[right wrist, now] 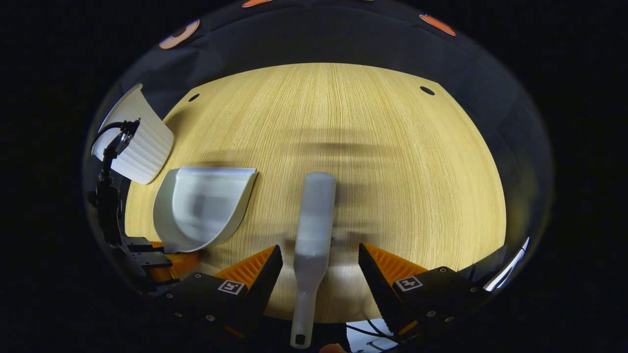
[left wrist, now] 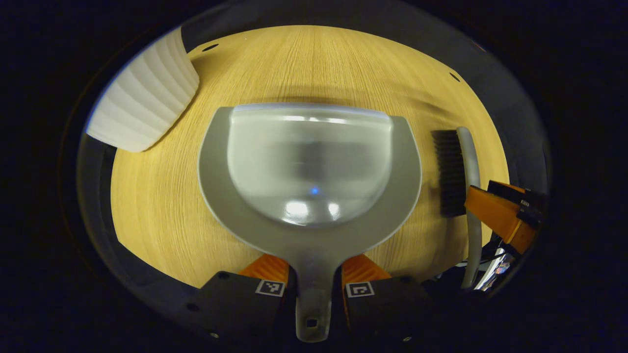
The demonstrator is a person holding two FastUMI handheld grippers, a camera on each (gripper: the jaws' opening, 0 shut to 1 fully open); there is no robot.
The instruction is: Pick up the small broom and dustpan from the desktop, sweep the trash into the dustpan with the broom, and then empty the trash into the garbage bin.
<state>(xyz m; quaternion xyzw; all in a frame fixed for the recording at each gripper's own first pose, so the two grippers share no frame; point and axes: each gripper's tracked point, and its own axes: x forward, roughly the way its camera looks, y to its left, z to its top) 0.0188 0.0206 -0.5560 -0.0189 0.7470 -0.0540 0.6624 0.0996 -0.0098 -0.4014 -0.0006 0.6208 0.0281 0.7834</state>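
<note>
On desk (right wrist: 392, 147): one dustpan (left wrist: 309, 166), one broom (right wrist: 314, 220), one bin (left wrist: 142, 98).

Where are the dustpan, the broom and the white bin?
dustpan (left wrist: 309, 162): left gripper view, middle of its scoop.
broom (right wrist: 314, 220): right gripper view, back of its head.
bin (left wrist: 142, 98): left gripper view, ribbed side wall.

Grey dustpan (left wrist: 314, 162), black-bristled grey broom (left wrist: 458, 171), white ribbed bin (left wrist: 144, 95), pale woodgrain desktop (right wrist: 392, 162)
</note>
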